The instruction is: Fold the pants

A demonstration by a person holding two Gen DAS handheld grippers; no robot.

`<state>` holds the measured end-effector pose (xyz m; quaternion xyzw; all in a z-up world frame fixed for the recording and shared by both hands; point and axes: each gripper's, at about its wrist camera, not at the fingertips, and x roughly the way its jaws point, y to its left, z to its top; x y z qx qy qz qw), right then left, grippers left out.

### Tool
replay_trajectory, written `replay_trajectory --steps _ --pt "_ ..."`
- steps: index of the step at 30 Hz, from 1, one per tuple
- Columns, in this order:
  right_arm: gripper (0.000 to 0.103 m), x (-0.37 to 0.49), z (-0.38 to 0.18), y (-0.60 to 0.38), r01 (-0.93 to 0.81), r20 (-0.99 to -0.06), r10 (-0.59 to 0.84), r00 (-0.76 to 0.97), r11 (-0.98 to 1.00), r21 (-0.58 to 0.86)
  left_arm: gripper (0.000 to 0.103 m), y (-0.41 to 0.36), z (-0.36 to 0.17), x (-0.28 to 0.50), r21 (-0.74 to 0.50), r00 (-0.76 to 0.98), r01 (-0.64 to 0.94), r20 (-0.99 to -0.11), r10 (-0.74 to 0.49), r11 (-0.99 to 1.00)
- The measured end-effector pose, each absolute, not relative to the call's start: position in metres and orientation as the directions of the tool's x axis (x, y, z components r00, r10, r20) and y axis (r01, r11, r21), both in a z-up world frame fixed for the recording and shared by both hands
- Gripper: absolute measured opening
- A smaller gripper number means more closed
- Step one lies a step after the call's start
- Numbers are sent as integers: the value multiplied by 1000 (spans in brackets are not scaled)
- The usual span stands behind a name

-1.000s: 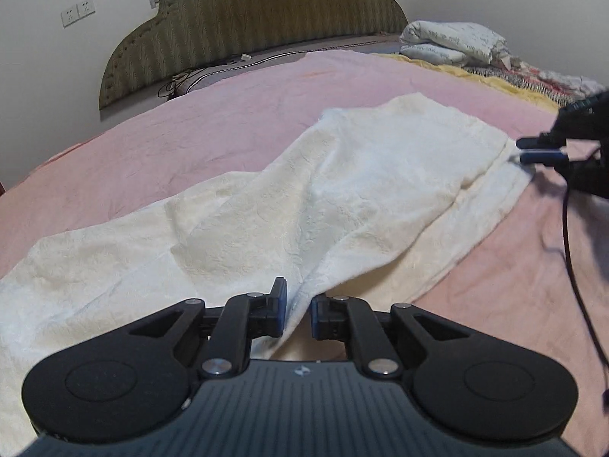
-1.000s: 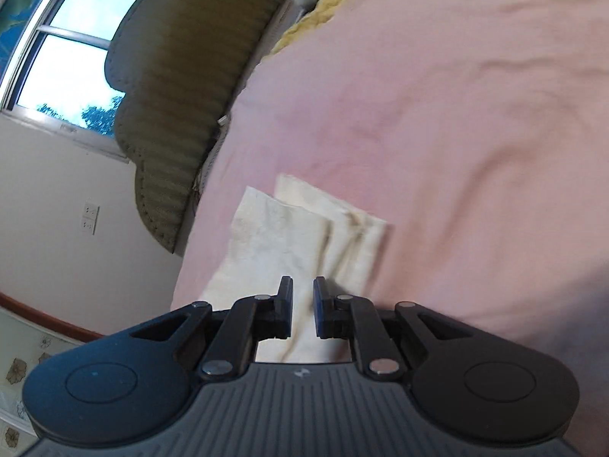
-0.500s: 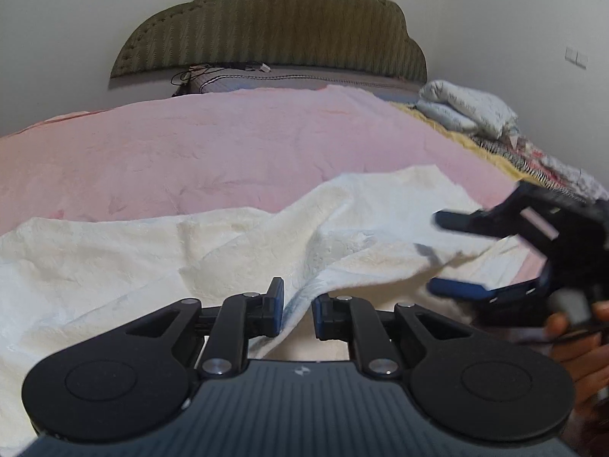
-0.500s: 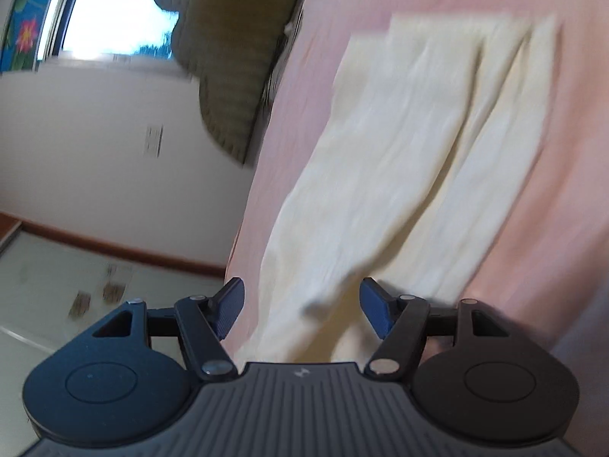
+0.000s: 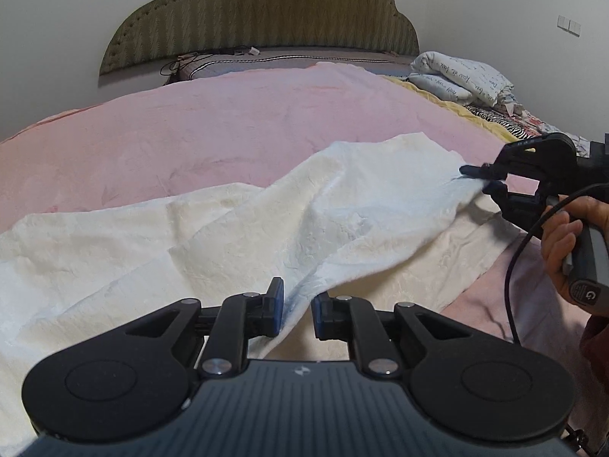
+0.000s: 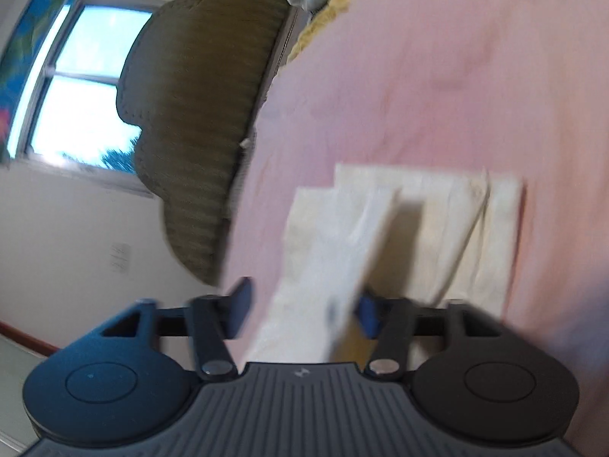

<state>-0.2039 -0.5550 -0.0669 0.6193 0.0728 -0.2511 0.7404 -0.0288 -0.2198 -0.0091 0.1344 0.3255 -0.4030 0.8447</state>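
Lying across the pink blanket (image 5: 236,141), the cream pants (image 5: 236,243) are gripped at two places. A raised fold is pinched by the left gripper (image 5: 297,306). At the far right, one edge is seen between the spread fingers of the right gripper (image 6: 304,306), whose view is blurred. Behind stands the headboard (image 5: 262,11).

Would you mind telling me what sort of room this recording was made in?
Most likely a home bedroom: a scalloped olive upholstered headboard, a pink blanket-covered bed, and folded printed bedding beside it.
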Motion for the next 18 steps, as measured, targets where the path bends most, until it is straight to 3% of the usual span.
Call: replay_trajectory --steps 1,4,6,9,11,13,16,18 --pt "6 -202 -68 -558 465 -427 -266 864 101 879 21 -220 -10 -27 -31 465 766 -662 -588 642" --pt "5 -175 -53 -566 516 -473 -232 850 185 836 17 -221 -5 -14 -24 504 729 -657 -560 684" --pt "5 -153 -20 -570 484 -434 -223 873 274 831 17 -212 14 -6 -45 592 656 -588 -551 753" --pt "5 -149 57 -550 274 -164 -247 955 520 809 17 -194 49 -17 -66 703 613 -410 -581 788" --pt "4 -168 82 -533 227 -57 -277 959 635 739 20 -198 54 -34 14 711 645 -380 -592 764" --pt "4 -187 65 -532 304 -121 -319 940 619 724 23 -213 34 -52 84 632 725 -476 -612 684" --pt "5 -217 -2 -548 521 -396 -350 849 427 739 19 -230 -20 -62 77 492 796 -660 -568 600" --pt "5 -238 -41 -551 561 -475 -317 821 294 774 18 -229 -37 -66 80 484 796 -681 -549 600"
